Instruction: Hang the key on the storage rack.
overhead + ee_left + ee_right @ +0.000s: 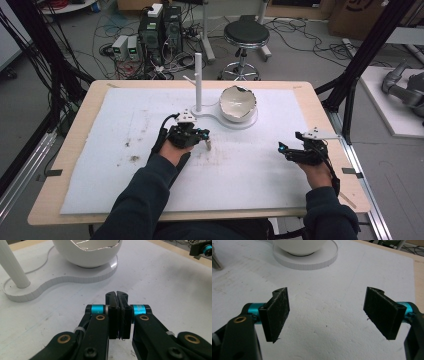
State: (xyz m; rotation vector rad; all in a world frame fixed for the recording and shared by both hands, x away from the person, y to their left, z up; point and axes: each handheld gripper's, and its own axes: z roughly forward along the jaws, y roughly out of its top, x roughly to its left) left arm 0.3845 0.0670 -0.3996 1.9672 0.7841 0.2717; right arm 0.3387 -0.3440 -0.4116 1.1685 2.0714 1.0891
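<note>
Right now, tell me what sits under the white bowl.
The white bowl stands on the round end of a white base, which also carries an upright post. The patch directly beneath the bowl is covered.

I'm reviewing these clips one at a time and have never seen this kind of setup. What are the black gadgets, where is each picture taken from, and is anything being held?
No robot arm here: a person at a table holds a two-jaw tool in each hand. The high view looks down from above the person's side; the left gripper sits near the table's middle and the right gripper toward the right edge. The other two pictures come from small cameras riding on each tool, looking along its jaws.

The table carries a white foam sheet. On it stands a white base bearing an upright post and a white bowl with a broken rim.

The left gripper's jaws are pressed together with nothing visible between them; the right gripper's jaws stand wide apart and empty.
</note>
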